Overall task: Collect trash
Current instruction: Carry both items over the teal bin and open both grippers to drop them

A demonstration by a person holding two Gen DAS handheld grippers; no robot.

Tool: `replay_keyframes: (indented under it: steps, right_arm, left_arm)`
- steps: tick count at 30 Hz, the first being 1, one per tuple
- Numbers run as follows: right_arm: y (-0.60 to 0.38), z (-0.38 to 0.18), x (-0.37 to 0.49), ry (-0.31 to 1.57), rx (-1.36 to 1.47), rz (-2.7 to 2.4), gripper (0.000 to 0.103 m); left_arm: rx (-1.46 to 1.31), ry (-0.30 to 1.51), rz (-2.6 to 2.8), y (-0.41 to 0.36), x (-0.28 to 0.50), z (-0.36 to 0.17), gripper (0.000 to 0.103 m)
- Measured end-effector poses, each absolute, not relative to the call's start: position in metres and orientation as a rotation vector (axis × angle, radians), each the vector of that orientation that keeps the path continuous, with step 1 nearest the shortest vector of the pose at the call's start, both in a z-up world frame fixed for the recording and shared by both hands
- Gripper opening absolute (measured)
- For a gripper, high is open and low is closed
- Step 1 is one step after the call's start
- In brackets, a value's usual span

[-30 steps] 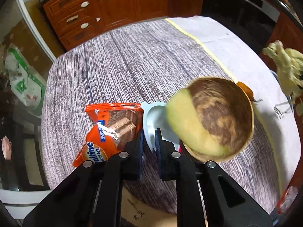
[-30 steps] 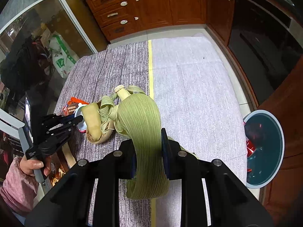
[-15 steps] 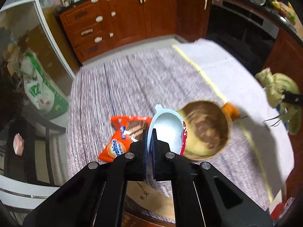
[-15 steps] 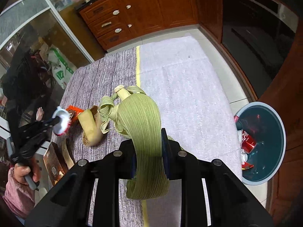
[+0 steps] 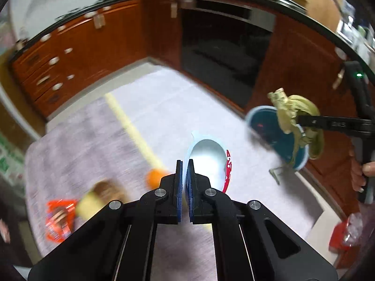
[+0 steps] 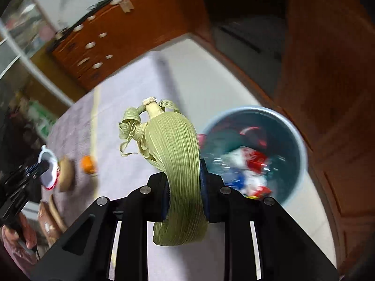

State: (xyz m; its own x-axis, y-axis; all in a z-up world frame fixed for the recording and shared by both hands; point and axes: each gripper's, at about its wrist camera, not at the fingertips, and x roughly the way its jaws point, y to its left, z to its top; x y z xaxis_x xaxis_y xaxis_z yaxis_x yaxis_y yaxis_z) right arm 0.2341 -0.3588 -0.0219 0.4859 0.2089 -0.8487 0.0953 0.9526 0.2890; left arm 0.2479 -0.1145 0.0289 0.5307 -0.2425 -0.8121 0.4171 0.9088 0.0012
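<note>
My left gripper [image 5: 185, 171] is shut on the rim of a white plastic cup with a red label [image 5: 207, 161] and holds it in the air above the table. The cup also shows in the right wrist view [image 6: 48, 168]. My right gripper [image 6: 184, 164] is shut on a bundle of green corn husk [image 6: 173, 145] and holds it close to the teal trash bin [image 6: 293, 131], which holds cans and wrappers. In the left wrist view the husk [image 5: 295, 119] hangs in front of the bin [image 5: 264, 124].
On the cloth-covered table [image 5: 93, 140] lie an orange piece of peel [image 5: 153, 179], a brown and yellow fruit shell [image 5: 100, 194] and an orange snack wrapper [image 5: 58, 220]. Wooden cabinets [image 5: 77, 53] and a dark oven [image 5: 222, 51] stand beyond.
My left gripper has lifted the cup off the table and swung right toward the bin. My right gripper has carried the husk to the right, up to the bin.
</note>
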Motion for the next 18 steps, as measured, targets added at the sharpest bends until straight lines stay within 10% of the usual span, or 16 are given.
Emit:
replay_keyframes:
  steps: [6, 18]
  right_arm:
    - [-0.415, -0.057, 0.242, 1.129, 0.392, -0.023, 0.023]
    - [-0.457, -0.062, 0.247, 1.116, 0.399, -0.096, 0.065]
  left_arm:
    - [0.25, 0.963, -0.558, -0.21, 0.264, 0.007, 0.004]
    - [0.307, 1.037, -0.715, -0.317, 0.278, -0.04, 0.004]
